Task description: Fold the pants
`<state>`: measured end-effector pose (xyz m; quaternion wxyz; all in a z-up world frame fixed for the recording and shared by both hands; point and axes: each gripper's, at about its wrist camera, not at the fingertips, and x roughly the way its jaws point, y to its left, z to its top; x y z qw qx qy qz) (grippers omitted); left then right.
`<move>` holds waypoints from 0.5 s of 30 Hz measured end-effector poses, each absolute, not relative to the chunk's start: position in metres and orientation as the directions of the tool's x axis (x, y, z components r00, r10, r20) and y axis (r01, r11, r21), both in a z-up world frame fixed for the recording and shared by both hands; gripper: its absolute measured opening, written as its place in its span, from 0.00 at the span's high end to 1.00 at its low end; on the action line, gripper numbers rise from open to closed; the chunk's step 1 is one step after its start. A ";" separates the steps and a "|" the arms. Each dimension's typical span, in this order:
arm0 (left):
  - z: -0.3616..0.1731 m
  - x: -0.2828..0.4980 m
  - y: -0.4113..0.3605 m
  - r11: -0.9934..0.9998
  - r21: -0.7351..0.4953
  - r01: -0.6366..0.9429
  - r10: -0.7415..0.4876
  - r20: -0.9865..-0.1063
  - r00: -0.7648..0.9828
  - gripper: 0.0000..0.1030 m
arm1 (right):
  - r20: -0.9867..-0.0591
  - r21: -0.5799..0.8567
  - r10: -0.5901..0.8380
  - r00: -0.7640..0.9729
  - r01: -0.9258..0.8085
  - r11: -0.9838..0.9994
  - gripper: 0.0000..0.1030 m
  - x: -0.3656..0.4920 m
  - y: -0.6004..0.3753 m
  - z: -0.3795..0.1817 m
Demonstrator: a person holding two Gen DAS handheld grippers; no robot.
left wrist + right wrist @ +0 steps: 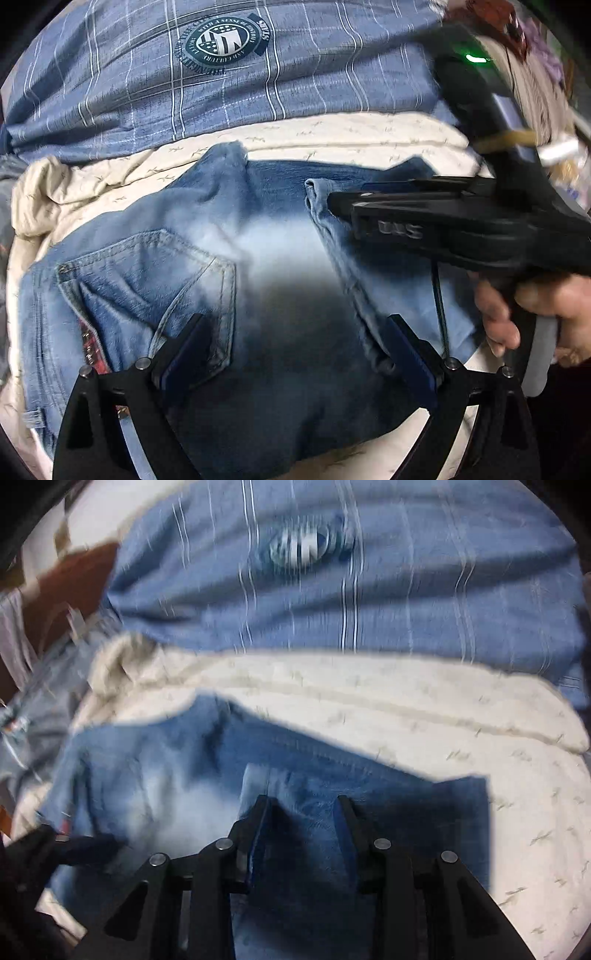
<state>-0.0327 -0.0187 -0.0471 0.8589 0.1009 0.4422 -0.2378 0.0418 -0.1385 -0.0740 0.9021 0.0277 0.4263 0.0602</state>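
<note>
Faded blue jeans [229,251] lie folded on a cream bedspread [332,133], back pocket [147,273] at the left. My left gripper [295,325] is open, its jaws spread wide just above the denim, holding nothing. My right gripper [332,201] reaches in from the right of the left wrist view, at a folded hem [317,192]. In the right wrist view the jeans [177,782] fill the lower middle, and the right gripper [303,801] is partly open over a denim fold, jaws apart. That view is blurred.
A person in a blue plaid shirt [221,74] with a round badge [221,40] stands at the bed's far edge, also seen in the right wrist view [332,590]. A hand [517,314] holds the right gripper's handle. Bunched bedspread [40,192] lies at left.
</note>
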 end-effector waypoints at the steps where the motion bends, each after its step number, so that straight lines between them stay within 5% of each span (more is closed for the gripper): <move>1: -0.047 -0.036 -0.019 0.865 -0.008 0.502 -0.305 -0.803 0.512 0.08 | -0.763 0.096 0.129 0.634 -0.086 0.992 0.62 0.042 -0.138 -0.072; 7: -0.018 -0.052 0.018 0.898 -0.049 0.436 -0.328 -0.735 0.593 0.08 | -0.711 0.240 0.226 0.666 -0.072 0.968 0.62 0.019 -0.158 -0.053; 15: 0.011 -0.077 0.137 0.982 -0.096 0.164 -0.185 -0.679 0.710 0.08 | -0.634 0.323 0.339 0.695 -0.160 0.933 0.62 -0.041 -0.164 -0.027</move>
